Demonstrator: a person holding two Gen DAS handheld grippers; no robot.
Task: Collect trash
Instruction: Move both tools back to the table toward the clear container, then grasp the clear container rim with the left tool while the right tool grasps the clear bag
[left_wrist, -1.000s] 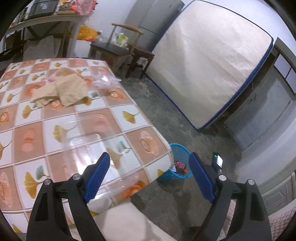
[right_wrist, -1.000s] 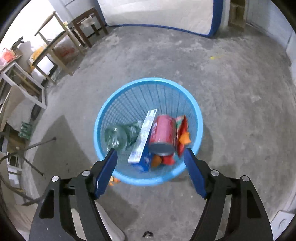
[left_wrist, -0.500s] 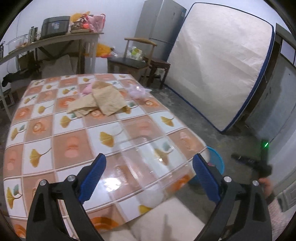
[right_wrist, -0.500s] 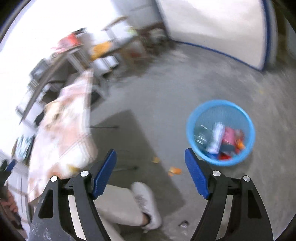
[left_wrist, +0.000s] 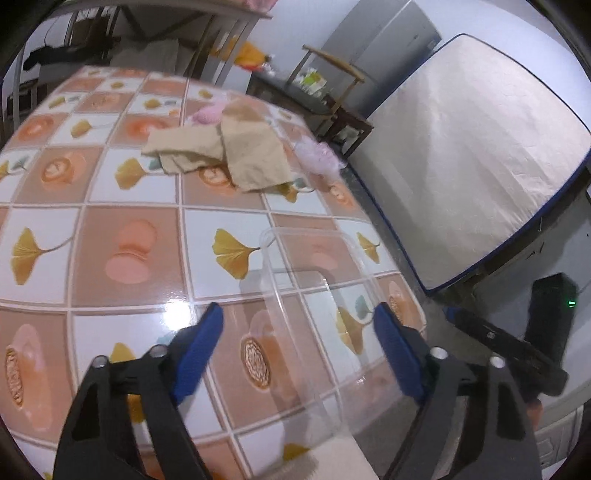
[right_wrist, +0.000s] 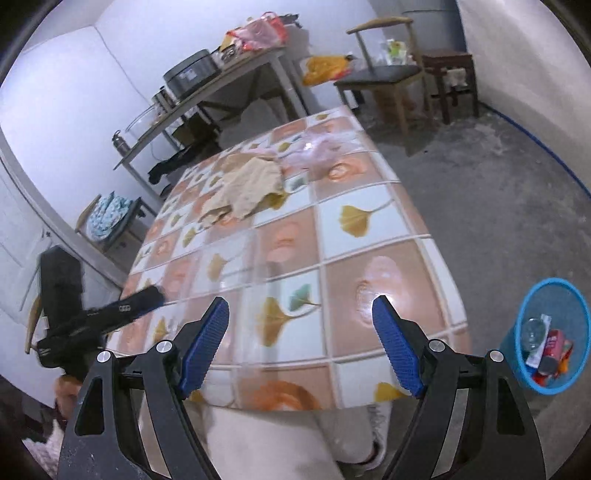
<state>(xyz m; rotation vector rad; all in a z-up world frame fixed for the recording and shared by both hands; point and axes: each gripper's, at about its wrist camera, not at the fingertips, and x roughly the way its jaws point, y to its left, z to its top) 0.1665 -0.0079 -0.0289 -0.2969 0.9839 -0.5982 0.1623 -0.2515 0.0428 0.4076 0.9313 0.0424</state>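
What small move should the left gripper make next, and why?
Probably ease the left gripper down around the clear plastic container: its jaws, just narrowed, still stand open and empty above it at the table edge.

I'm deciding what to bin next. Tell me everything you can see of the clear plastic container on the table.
The clear plastic container is a see-through rectangular tub with rounded corners and a raised rim, seemingly empty. It stands upright on the tiled table near the edge, apart from the beige cloth. The left tongs hover open around its near end.
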